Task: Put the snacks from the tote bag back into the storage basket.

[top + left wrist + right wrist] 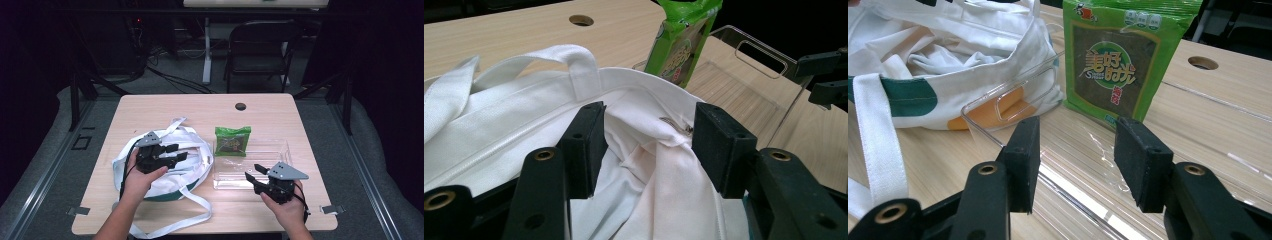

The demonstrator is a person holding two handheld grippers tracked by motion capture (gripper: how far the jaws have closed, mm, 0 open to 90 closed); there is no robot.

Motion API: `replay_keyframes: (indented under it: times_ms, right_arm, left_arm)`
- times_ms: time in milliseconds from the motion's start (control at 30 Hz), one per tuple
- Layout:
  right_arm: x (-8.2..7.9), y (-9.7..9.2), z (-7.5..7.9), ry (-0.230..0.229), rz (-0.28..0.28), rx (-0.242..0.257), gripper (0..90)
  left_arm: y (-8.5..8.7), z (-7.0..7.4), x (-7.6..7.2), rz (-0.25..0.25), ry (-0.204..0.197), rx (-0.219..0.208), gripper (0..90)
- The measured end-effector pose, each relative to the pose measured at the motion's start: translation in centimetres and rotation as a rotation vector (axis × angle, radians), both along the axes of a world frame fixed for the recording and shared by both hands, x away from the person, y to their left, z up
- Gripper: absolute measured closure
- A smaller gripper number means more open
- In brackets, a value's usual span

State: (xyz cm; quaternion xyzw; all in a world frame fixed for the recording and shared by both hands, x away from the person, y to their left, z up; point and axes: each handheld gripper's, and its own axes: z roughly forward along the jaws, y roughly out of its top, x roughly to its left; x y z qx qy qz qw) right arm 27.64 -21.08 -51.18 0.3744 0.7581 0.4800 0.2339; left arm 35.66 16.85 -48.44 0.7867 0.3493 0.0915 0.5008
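The high view looks forward and down from above the person's side onto the whole table (150, 107), far enough off to take in a chair (260, 47) beyond it. The left gripper view sits close over the white tote bag (524, 130), facing across its folds toward the green snack packet (681, 42) and the clear tray (744, 90). The right gripper view sits low and near, facing the packet (1120, 60) over the tray (1013, 97), with the bag (948, 65) at its left. All three share packet, tray and bag; the dim background probably hides more.
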Motion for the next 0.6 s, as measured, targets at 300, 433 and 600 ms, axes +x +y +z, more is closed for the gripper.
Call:
replay_keyframes:
  times_ms: [300, 433, 600]
  right_arm:
    - [0.10, -0.08, -0.14, 0.005, -0.008, 0.004, 52.6]
    - [0.13, -0.07, -0.16, 0.006, -0.005, -0.002, 51.9]
    - [0.27, -0.08, 0.20, -0.007, 0.007, -0.020, 49.8]
  left_arm:
    - [-0.03, -0.05, 0.00, -0.002, 0.007, 0.002, 47.4]
    - [-0.01, -0.06, 0.02, 0.001, 0.000, 0.000, 47.4]
    - [0.15, 0.12, 0.00, 0.005, -0.001, -0.012, 47.3]
